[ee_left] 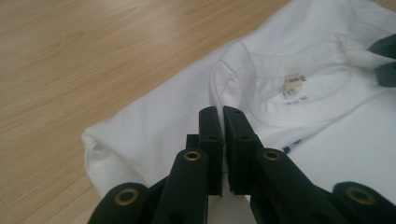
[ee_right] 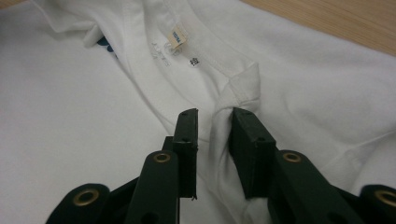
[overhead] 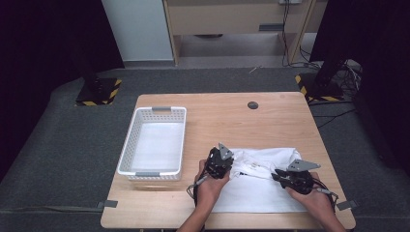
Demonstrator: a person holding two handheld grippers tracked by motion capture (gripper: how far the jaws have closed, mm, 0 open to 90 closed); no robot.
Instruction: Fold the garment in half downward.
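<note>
A white T-shirt [overhead: 261, 191] lies folded on the near right part of the wooden table [overhead: 217, 116], collar up, its neck label [ee_left: 293, 81] showing. My left gripper [overhead: 231, 166] sits at the shirt's left edge. In the left gripper view it [ee_left: 222, 112] is shut on the cloth beside the collar seam. My right gripper [overhead: 276, 175] rests on the shirt's right side. In the right gripper view its jaws [ee_right: 215, 114] stand a little apart, pinching a thick ridge of cloth by the other end of the collar [ee_right: 243, 88].
A white plastic basket [overhead: 126, 145] stands on the left of the table, with nothing in it. A small dark round cap [overhead: 252, 105] sits in the tabletop at the back. Bare wood lies between basket and shirt. Black stands are on the floor beyond.
</note>
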